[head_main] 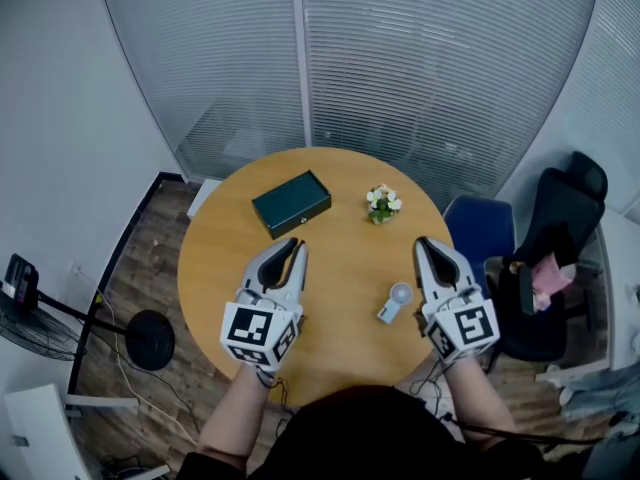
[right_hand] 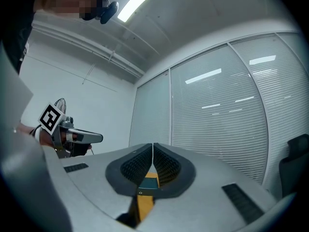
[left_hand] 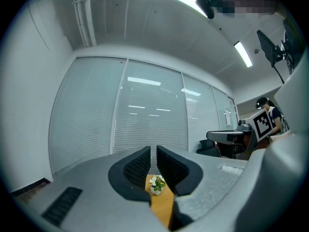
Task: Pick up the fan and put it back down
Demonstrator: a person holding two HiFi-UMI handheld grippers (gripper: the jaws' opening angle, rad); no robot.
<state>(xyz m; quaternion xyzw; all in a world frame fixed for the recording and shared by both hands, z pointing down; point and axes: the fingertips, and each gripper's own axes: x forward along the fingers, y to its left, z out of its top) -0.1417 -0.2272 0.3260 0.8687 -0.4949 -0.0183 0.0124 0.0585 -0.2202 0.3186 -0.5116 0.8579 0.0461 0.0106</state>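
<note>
Since the handheld fan (head_main: 394, 303) is a small, pale plastic thing with a round head and a short stem, it should be light and stiff, and its smooth shell may be slippery. It lies flat on the round wooden worktop (head_main: 330, 333), just beside the right gripper (head_main: 424, 243) on that gripper's inner side, with its head towards the far edge and its stem towards the person.

The stem looks like the best place to take hold. It is narrow enough to sit between the pads, and a grip there would not press on the head, which is likely the frailest part. Because the fan lies low, the pads would have to come down close to the wood on both sides of the stem.

Neither gripper holds anything. The right one's fingers (right_hand: 166, 166) meet at the tips, so they would have to part first. The left gripper (head_main: 297, 245) has its fingers (left_hand: 137, 166) drawn nearly together, with only a thin slit between them. A dark green box (head_main: 291, 203) and a little pot of flowers (head_main: 382, 205) stand farther back, well apart from the fan.
</note>
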